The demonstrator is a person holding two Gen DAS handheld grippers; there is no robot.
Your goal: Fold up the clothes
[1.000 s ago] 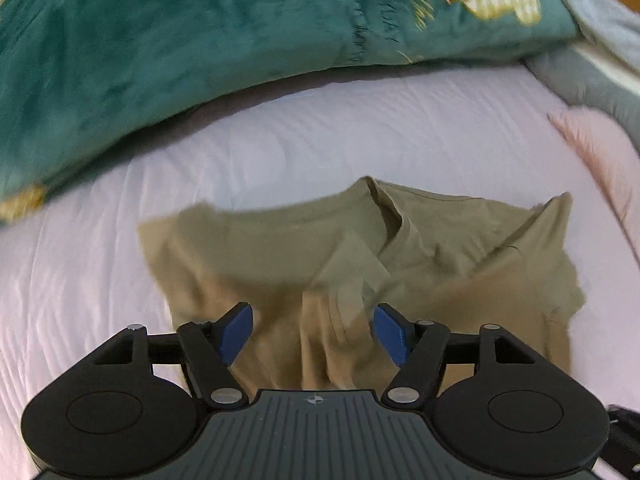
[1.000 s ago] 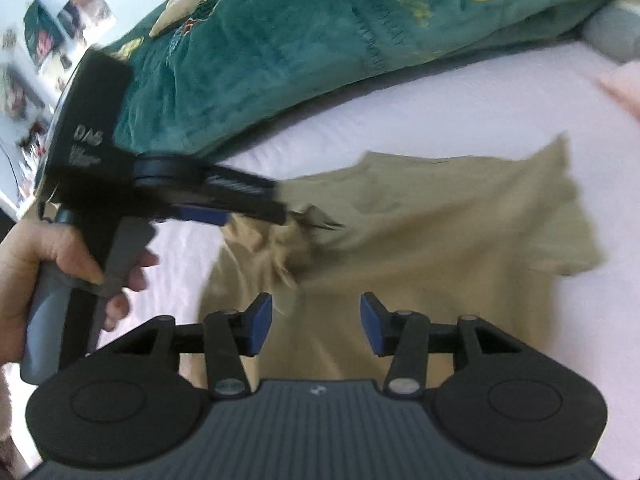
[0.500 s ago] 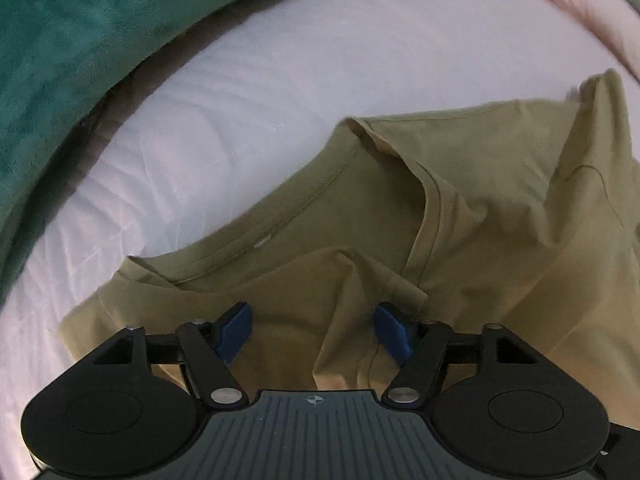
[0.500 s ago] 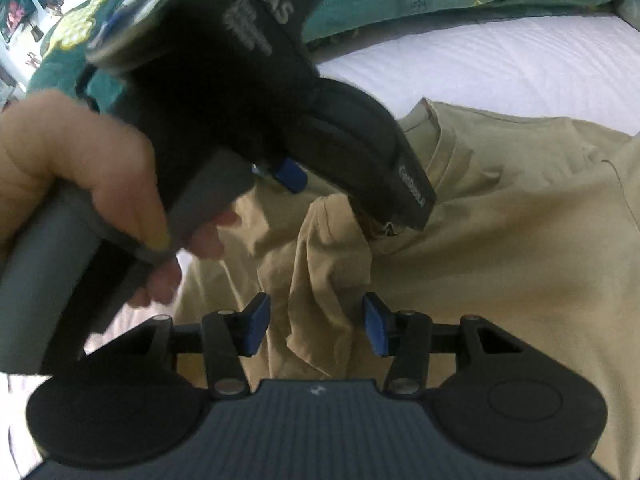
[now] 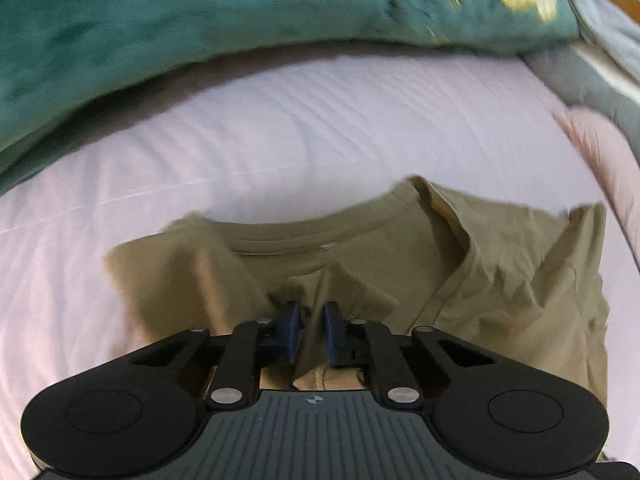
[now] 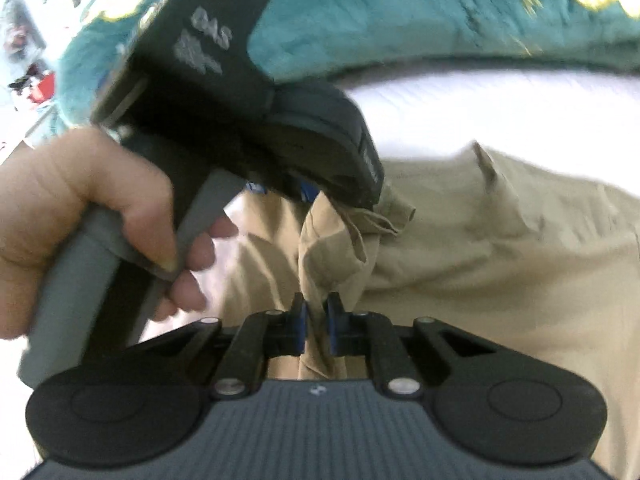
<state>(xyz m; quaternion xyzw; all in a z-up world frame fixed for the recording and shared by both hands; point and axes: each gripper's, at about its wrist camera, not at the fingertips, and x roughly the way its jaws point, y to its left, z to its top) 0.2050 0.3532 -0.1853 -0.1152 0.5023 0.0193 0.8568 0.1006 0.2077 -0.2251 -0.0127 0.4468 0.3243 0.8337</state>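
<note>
An olive T-shirt [image 5: 500, 292] lies crumpled on the pale bedsheet [image 5: 240, 152], its neckline toward the far side. My left gripper [image 5: 311, 322] is closing, and its blue pads pinch a raised fold of the shirt below the collar. In the right wrist view the same T-shirt [image 6: 500, 264] spreads to the right. My right gripper [image 6: 317, 320] is closing too, with a bunched ridge of the shirt's cloth pressed between its pads. The left gripper [image 6: 308, 192] shows there up close, held by a hand [image 6: 80, 208], pinching the cloth just beyond.
A thick teal blanket [image 5: 180, 20] with yellow embroidery lies along the far side of the bed. Grey bedding [image 5: 592, 76] and a pink cushion [image 5: 600, 152] sit at the far right. Pale sheet stretches to the shirt's left.
Both grippers went from open to closed on folds of the shirt. The left gripper dropped onto the cloth near the collar, and the right one moved in close behind it.
</note>
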